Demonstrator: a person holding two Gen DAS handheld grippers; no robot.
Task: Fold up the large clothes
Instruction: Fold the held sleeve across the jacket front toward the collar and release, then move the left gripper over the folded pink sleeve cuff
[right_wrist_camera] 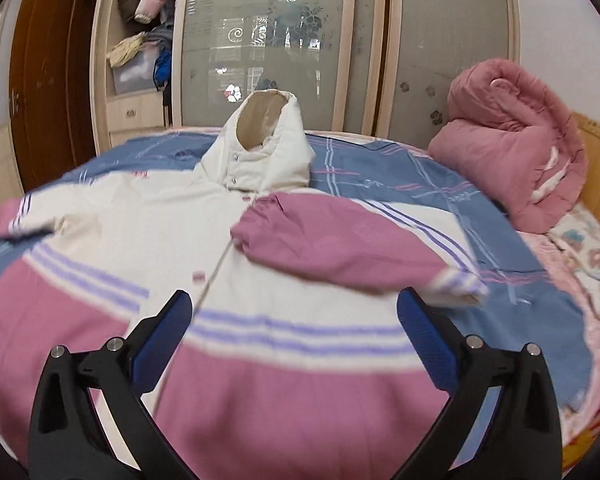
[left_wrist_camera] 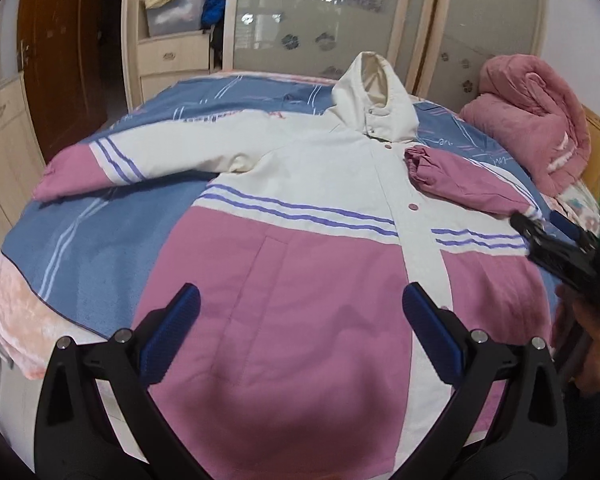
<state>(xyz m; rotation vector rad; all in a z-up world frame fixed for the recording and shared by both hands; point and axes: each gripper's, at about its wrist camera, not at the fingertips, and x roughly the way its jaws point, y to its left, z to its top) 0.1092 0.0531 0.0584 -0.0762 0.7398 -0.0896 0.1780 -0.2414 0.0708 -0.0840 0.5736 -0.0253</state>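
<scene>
**Jacket spread on bed, one sleeve folded in; both grippers open above it**

Item: jacket [left_wrist_camera: 300, 208], hooded, cream upper half, pink lower half, purple stripes between. It lies front up on the bed [left_wrist_camera: 100, 232], closed down the middle by a cream placket with pink snaps. The hood [left_wrist_camera: 370, 96] stands up at the far end, toward the wardrobe [left_wrist_camera: 340, 12].

Sleeves: the far-left sleeve [left_wrist_camera: 112, 160] stretches straight out over the blue bedcover, pink cuff at the end. The other sleeve [right_wrist_camera: 340, 244] is folded across the chest, its pink cuff resting near the collar, just beside the placket.

Left gripper [left_wrist_camera: 300, 320]: fingers spread wide, holding nothing. It hovers over the pink lower front of the jacket, near the hem; the pink panel and the placket fill the gap between its blue pads [left_wrist_camera: 172, 336].

Right gripper [right_wrist_camera: 294, 328]: fingers likewise wide apart and empty. It hangs over the striped band on the jacket's right side, with the folded sleeve just beyond its tips. In the left wrist view it shows at the right edge [left_wrist_camera: 552, 236], just at the elbow of the folded sleeve; whether it touches the cloth cannot be told.

Other: rolled pink quilt [right_wrist_camera: 512, 148] on the bed's far right corner, well apart from the jacket.
</scene>
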